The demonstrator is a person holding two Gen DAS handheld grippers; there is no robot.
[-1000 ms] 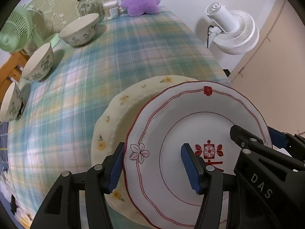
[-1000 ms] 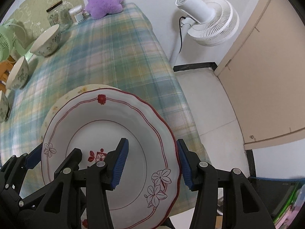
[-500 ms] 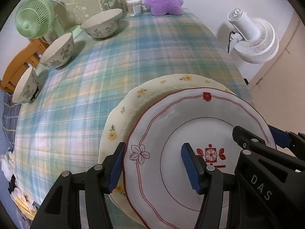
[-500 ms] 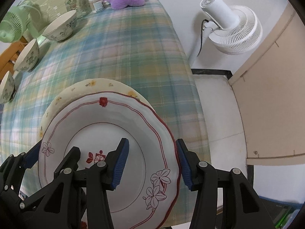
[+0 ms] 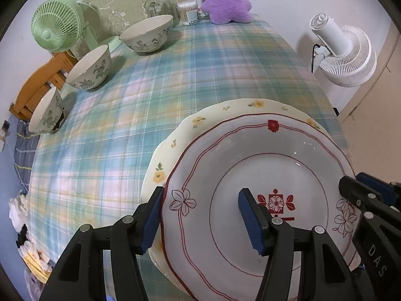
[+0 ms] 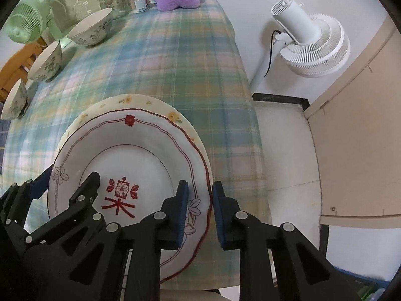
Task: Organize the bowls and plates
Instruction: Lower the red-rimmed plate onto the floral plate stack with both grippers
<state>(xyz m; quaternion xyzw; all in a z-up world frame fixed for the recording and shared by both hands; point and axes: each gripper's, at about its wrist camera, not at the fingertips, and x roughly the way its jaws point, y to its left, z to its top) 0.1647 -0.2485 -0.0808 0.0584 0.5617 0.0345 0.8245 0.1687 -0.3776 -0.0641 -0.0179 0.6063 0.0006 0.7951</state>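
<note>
Sitting on a cream plate with yellow flowers, the white china plate with red trim looks hard, slippery, breakable; hold its rim. Right gripper is closing around that rim; left gripper straddles it, half-wide.

Red-trimmed white plate atop yellow-flowered plate, three floral bowls apart
</note>
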